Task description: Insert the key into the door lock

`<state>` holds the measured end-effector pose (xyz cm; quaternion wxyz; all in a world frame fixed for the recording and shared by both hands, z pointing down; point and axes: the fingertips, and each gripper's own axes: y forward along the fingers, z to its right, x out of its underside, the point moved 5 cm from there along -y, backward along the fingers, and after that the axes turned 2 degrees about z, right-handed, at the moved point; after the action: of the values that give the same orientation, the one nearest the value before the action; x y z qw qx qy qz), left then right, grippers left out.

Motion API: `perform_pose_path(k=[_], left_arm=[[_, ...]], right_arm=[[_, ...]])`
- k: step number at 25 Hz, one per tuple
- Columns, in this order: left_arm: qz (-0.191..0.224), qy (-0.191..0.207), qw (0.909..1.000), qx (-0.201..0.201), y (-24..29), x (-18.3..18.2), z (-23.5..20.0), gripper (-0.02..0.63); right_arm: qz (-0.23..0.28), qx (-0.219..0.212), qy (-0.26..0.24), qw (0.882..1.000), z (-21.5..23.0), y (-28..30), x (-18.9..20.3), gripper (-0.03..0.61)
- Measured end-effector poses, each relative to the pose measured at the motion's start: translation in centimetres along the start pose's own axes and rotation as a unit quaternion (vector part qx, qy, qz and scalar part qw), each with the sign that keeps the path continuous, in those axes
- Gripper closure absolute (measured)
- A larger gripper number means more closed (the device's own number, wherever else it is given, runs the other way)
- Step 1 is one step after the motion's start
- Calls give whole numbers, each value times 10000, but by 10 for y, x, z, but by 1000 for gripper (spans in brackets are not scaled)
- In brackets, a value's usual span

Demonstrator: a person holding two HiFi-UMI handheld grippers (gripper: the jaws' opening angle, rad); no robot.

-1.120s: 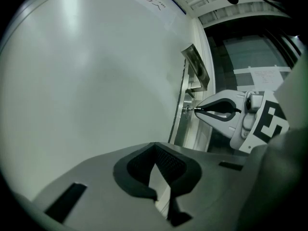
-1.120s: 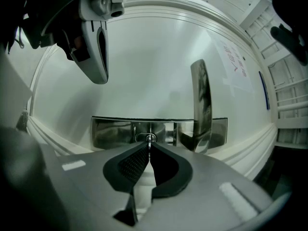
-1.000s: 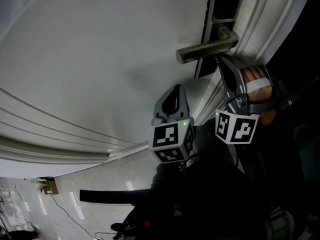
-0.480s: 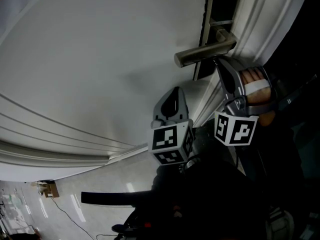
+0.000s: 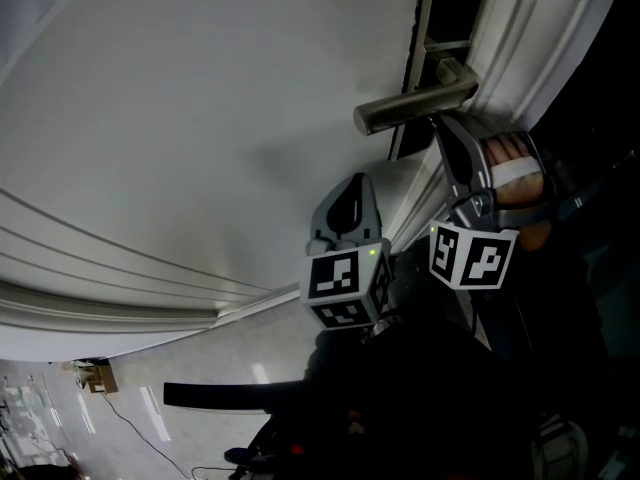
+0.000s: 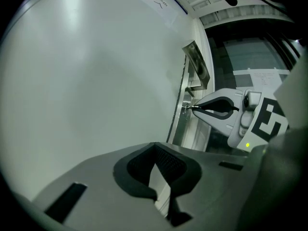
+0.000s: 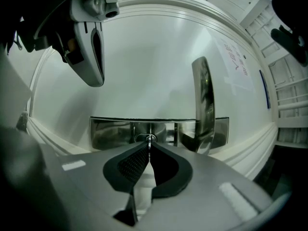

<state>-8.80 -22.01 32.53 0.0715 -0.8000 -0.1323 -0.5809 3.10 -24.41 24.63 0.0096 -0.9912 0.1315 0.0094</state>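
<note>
Closest to me are the two marker cubes, the left one [image 5: 345, 286] lower against the door panel and the right one [image 5: 470, 256] just beside it, with a hand [image 5: 510, 168] wrapped round the right tool above. The left gripper [image 6: 154, 148] hangs near the white door [image 5: 200, 118] with its jaws drawn together and nothing between them – it touches nothing that I can see, and points up along the panel. The right gripper [image 7: 148, 146] is pinched tight on the key [image 7: 149, 140], a thin metal blade held edge-on between the dark pads. Its tip sits right at the round lock cylinder [image 7: 143, 138]; how far the blade is in I cannot tell. That cylinder is set in a shiny metal plate [image 7: 110, 131] on the door's edge. Further along the same plate, beyond the key, the lever handle [image 5: 415, 101] sticks out over the door face – a plain brushed bar, clear of both grippers. Behind it is a dark gap by the frame.
</note>
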Motion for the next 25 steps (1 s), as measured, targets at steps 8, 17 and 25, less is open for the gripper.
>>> perform_pose_path(k=[8, 17, 25], left_arm=[[-12, -59, 10000, 70, 3, 3, 1, 612], [-8, -10, 10000, -39, 3, 2, 0, 612], [5, 11, 9999, -103, -2, 2, -2, 612]], right_arm=[[20, -4, 30, 10000, -1, 0, 0, 566], [50, 39, 48, 10000, -1, 0, 0, 566], [111, 38, 282, 9995, -1, 1, 2, 564]])
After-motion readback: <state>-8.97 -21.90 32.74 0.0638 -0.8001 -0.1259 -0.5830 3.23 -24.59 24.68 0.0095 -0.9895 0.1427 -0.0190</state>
